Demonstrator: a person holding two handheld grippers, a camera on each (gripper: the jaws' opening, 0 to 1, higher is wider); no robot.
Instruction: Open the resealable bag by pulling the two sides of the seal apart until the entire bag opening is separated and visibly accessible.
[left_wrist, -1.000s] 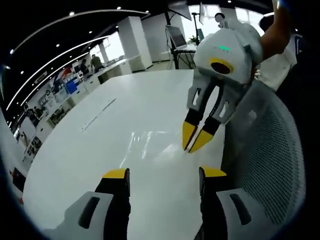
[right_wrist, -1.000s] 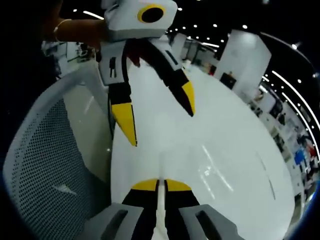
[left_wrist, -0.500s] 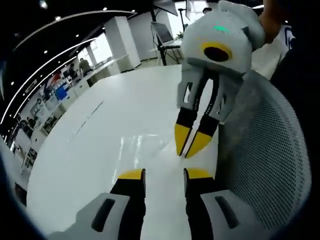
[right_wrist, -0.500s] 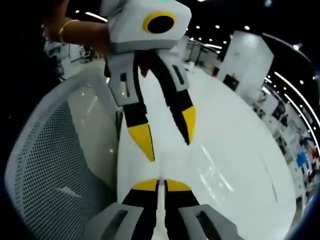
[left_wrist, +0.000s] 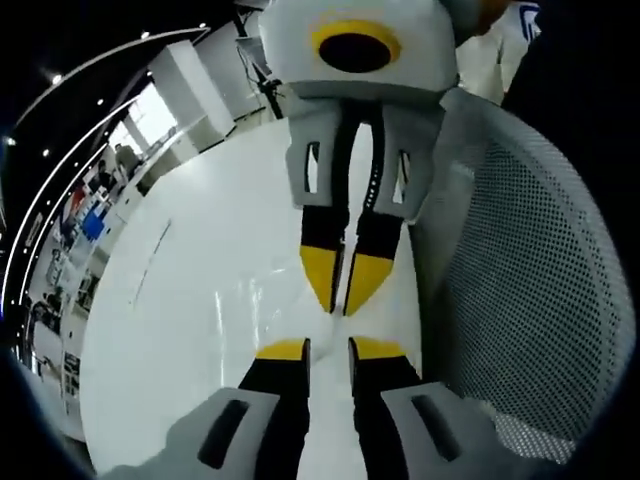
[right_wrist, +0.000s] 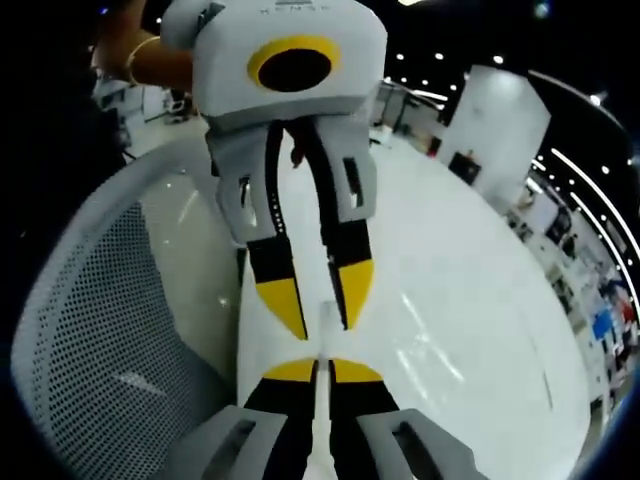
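The resealable bag (right_wrist: 322, 325) shows as a thin, pale, edge-on strip. It rises from between the jaws of my right gripper (right_wrist: 320, 368), which is shut on it. My left gripper (right_wrist: 320, 300) faces the right one tip to tip, its yellow fingertips (right_wrist: 283, 303) either side of the strip's upper end with a narrow gap left. In the left gripper view, my left gripper (left_wrist: 328, 350) has its jaws close together but still apart. Just beyond them the right gripper (left_wrist: 345, 290) points back, with its tips nearly touching. The rest of the bag is too clear to make out.
Both grippers hover over a glossy white table (left_wrist: 200, 280). A grey mesh chair back (left_wrist: 530, 280) stands right beside them, seen also as the mesh chair (right_wrist: 110, 340). A person's wrist with a bracelet (right_wrist: 140, 55) holds the left gripper. Office desks lie far behind.
My left gripper's jaws have narrowed from wide open to a small gap. The two grippers have come closer together, tip to tip, around the bag's edge. The right gripper stays shut.
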